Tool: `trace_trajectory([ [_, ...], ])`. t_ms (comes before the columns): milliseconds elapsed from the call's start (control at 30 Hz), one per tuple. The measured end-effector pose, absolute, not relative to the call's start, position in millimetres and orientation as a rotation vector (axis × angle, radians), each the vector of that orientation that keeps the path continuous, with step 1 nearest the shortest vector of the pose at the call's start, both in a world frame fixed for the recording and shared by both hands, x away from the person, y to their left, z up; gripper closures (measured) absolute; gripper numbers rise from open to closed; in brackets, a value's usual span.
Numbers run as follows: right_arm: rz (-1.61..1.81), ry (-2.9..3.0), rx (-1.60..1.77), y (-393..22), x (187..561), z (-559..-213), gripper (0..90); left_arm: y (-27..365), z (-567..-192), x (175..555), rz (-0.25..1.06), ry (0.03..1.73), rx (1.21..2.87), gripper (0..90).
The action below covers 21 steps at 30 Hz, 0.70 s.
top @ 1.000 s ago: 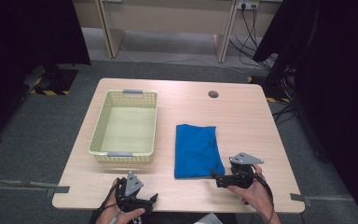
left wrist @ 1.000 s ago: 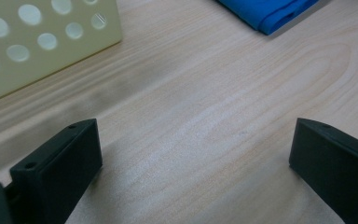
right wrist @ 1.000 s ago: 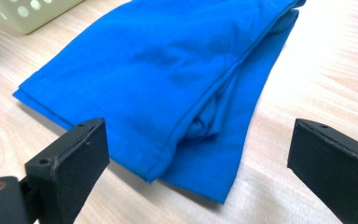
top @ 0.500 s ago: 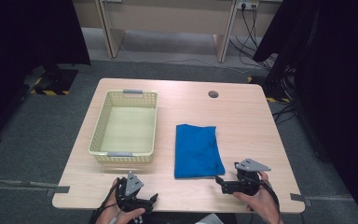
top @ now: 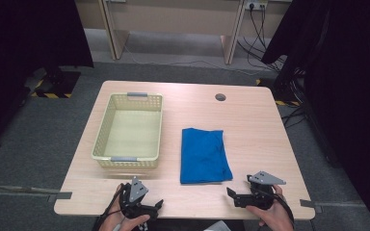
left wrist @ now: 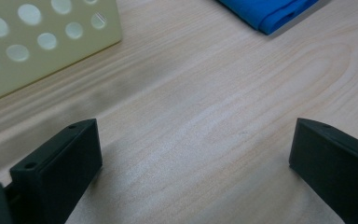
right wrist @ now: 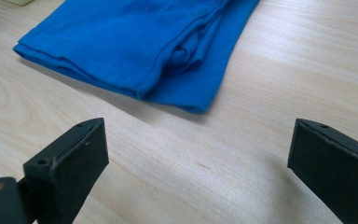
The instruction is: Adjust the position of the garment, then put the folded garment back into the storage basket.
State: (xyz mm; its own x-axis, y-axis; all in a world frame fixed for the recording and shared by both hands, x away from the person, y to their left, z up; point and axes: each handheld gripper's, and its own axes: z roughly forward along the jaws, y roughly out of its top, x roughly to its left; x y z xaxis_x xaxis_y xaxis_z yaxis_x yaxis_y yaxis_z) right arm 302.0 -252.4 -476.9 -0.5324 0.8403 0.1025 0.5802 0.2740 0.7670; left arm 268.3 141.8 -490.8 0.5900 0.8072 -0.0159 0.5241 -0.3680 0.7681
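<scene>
Blue cloth [right wrist: 135, 46] untouched; right gripper [top: 234, 197] & left gripper [top: 157, 206] jaws wide apart, holding nothing. Right gripper pulled back toward table edge vs earlier.

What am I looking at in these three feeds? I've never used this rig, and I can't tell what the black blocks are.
No robot here: a person holds a two-jaw tool in each hand. The high view looks down on the table; the left tool and right tool sit at its near edge. The other two feeds come from cameras riding on each tool; the black blocks are that tool's own jaws, spread wide with nothing between them. On the table lie a cream perforated basket and a folded blue cloth to its right. Nothing is held.
</scene>
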Motion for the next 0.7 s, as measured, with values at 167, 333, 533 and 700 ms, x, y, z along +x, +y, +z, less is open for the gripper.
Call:
trace_trajectory([
  [167,1.123,2.222,1.315,-255.5,298.1,-479.8,5.1,141.8,-490.8,268.3,0.474,1.054,2.056,1.3],
  [333,1.122,2.217,1.322,-258.0,297.0,-480.5,5.1,142.0,-491.0,268.0,0.475,1.053,2.054,1.3],
  [533,1.132,2.21,1.318,-259.0,296.7,-478.2,4.9,141.8,-490.9,268.3,0.474,1.054,2.056,1.2],
  [700,1.141,2.203,1.312,-258.8,297.2,-477.0,4.6,141.9,-490.9,268.2,0.474,1.053,2.055,1.2],
])
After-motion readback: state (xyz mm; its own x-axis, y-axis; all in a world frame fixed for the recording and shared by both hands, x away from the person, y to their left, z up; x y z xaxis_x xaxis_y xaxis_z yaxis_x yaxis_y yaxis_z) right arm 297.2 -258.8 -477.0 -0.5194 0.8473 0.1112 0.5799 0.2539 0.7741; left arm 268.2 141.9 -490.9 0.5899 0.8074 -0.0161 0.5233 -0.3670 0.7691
